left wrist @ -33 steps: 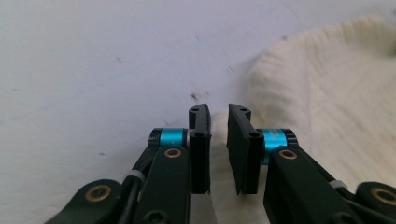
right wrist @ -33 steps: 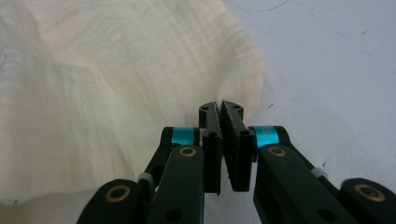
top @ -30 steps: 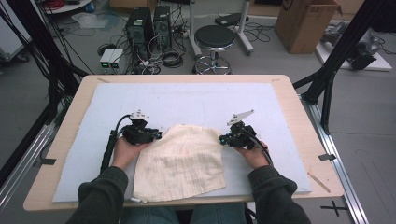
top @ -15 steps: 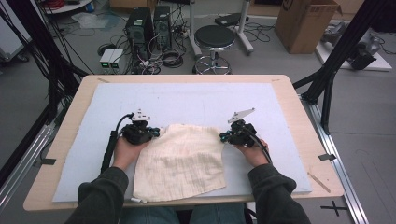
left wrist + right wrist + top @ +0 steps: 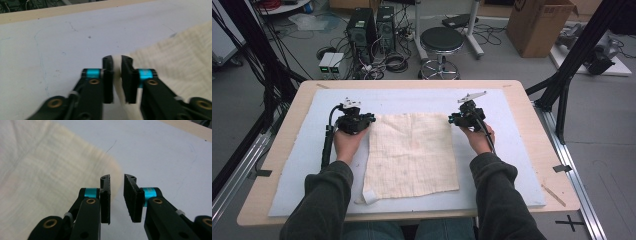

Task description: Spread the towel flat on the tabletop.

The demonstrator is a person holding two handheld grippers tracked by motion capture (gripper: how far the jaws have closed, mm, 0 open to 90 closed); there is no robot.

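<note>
Cream cloth (image 5: 411, 154) lies flat; both tools' jaws have just been opening.

Cream cloth (image 5: 411, 152) with faint grid weave, between black grippers with cyan bands; pale blue mat (image 5: 512, 150) beyond them; light wood table (image 5: 287, 145); dark green sleeves (image 5: 324, 200).

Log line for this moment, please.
cloth: spread flat on mat | left gripper: opening, corner between jaws | right gripper: opening, off cloth
</note>
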